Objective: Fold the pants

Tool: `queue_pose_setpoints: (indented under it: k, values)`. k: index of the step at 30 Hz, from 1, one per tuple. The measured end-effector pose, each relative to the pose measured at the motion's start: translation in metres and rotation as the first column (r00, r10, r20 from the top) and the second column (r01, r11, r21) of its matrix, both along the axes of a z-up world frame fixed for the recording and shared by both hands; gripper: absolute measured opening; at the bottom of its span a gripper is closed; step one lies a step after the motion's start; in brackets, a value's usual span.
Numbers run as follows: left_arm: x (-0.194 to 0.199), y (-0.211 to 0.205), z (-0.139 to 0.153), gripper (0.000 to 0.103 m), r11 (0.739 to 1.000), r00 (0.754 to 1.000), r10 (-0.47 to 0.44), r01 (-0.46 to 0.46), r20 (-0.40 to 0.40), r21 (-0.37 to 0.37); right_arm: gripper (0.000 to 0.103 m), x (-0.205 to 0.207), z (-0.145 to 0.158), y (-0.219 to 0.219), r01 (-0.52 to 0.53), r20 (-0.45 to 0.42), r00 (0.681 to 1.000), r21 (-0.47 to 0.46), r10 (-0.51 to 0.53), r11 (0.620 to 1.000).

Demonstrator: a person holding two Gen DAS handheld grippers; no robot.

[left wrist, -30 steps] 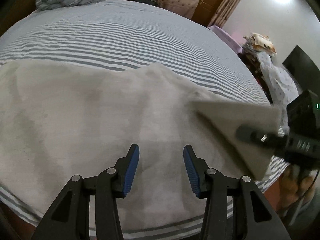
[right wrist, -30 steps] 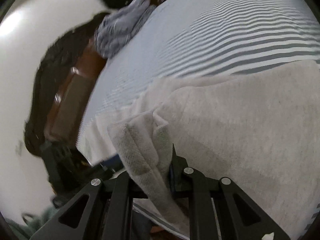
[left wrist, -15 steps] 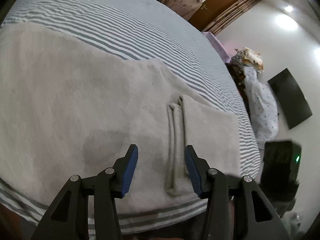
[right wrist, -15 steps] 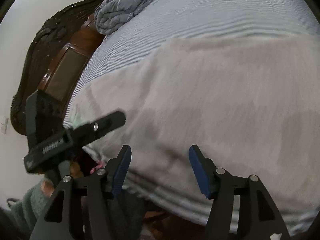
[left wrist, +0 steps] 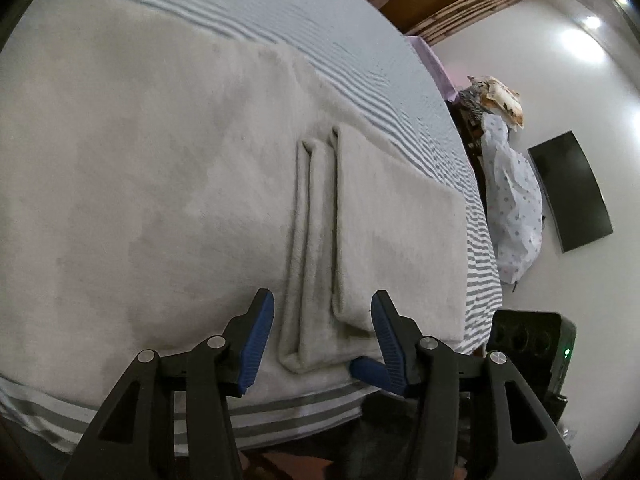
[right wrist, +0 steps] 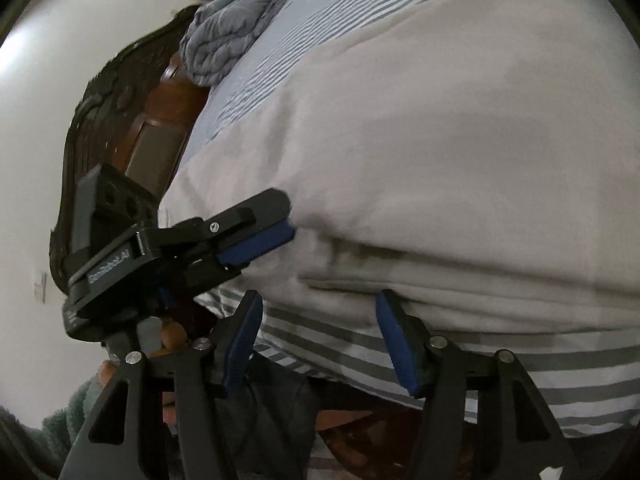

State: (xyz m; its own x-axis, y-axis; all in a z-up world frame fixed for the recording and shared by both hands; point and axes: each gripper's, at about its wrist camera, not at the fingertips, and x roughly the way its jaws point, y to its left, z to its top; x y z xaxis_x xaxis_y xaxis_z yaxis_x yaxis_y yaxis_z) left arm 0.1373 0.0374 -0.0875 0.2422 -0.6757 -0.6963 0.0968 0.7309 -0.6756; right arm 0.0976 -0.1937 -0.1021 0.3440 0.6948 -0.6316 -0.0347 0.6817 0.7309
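Note:
The light grey fleece pants (left wrist: 152, 184) lie flat on the striped bed, with a folded-over end (left wrist: 384, 216) at the right, near the front edge. My left gripper (left wrist: 322, 316) is open, its fingers straddling the folded hem ridge (left wrist: 308, 280) at the bed's edge. In the right wrist view the pants (right wrist: 460, 152) fill the bed. My right gripper (right wrist: 320, 324) is open and empty, just off the bed edge. The left gripper (right wrist: 256, 228) shows there, tips at the fabric edge.
The grey-and-white striped sheet (left wrist: 304, 404) hangs over the bed's front edge. A crumpled grey blanket (right wrist: 228, 40) and a dark wooden headboard (right wrist: 104, 128) are at the head of the bed. A wall TV (left wrist: 572, 192) and a clothes pile (left wrist: 504, 100) stand beyond the foot.
My right gripper let go of the folded pants end, opened, and pulled back to the bed's edge. My left gripper moved right over the folded hem.

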Motion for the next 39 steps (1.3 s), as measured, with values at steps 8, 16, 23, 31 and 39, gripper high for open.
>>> queue_pose_setpoints:
  k: [8,16,23,31,39]
  values:
    - [0.009,-0.021,-0.001,0.052,1.0,1.0,-0.004,0.005,-0.027,0.012,0.057,-0.008,0.002,-0.073,0.193,0.007,0.981,0.059,-0.194,0.979]
    - [0.015,-0.032,0.009,0.035,0.999,1.0,0.012,-0.012,-0.004,0.036,0.056,-0.026,-0.002,-0.132,0.327,-0.039,0.945,0.167,-0.325,0.93]
    - [0.013,-0.028,0.018,0.018,0.998,0.999,0.046,-0.046,0.013,0.04,0.067,-0.036,0.003,-0.095,0.206,-0.041,0.979,0.221,-0.202,0.953]
    - [0.01,-0.026,0.042,0.017,0.999,0.996,0.027,-0.03,0.079,0.04,0.069,-0.027,-0.021,-0.068,0.199,-0.099,0.979,0.234,-0.18,0.952]
    - [0.013,-0.025,0.035,0.017,0.998,0.998,0.036,-0.039,0.051,0.044,0.064,-0.042,-0.031,-0.152,0.468,-0.157,0.883,0.253,-0.442,0.847]
